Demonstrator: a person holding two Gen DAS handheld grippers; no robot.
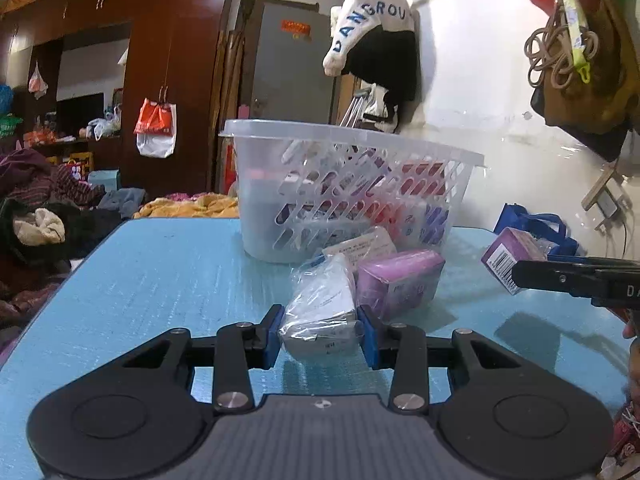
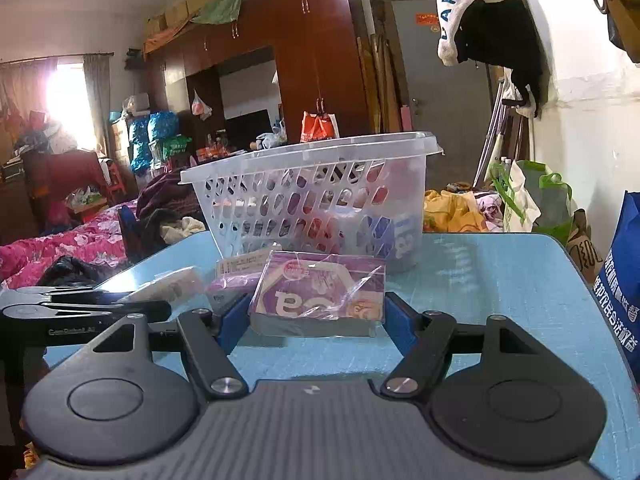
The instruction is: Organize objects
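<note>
In the left wrist view, my left gripper (image 1: 322, 332) is shut on a plastic-wrapped white and grey packet (image 1: 320, 308) that lies on the blue table (image 1: 160, 280). A pink-purple pack (image 1: 400, 280) lies just right of the packet, and a flat white packet (image 1: 360, 244) is behind them. The clear slotted basket (image 1: 352, 184) stands further back, holding several packs. My right gripper (image 2: 316, 320) is shut on a purple box in torn film (image 2: 320, 300). From the left wrist view that purple box (image 1: 506, 256) hangs above the table at the right.
A blue printed bag (image 2: 624, 292) stands beside the table's right edge. Green bags (image 2: 536, 196) and piled clothes lie behind the table. A bed with pink bedding (image 2: 60, 248) is at the left. A jacket (image 1: 372, 32) hangs on the wall above the basket.
</note>
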